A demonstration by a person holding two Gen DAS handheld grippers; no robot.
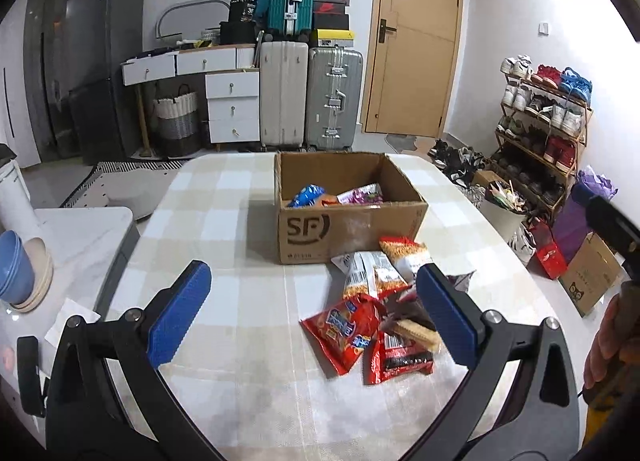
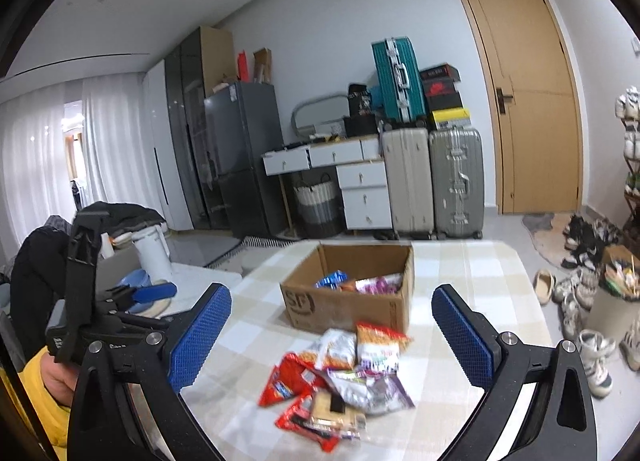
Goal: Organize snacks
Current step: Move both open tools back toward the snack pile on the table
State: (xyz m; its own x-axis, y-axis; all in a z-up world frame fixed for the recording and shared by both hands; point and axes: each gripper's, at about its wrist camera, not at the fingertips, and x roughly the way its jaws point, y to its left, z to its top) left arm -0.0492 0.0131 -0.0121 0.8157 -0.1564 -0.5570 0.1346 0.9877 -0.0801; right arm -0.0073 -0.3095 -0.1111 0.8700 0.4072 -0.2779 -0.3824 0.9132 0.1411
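snack packets ahead of wide right gripper jaws, untouched

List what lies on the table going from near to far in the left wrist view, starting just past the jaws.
Red snack packets nearest, then the orange-and-white noodle packets behind them, then the cardboard box marked SF, with a blue packet and a purple packet inside it.

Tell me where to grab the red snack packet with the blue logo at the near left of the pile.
Probably best taken at the free left edge of the flat red foil snack packet with the blue logo, coming from above and the left. It lies flat on the checked tablecloth; its right side tucks against other packets, while the left edge is clear.
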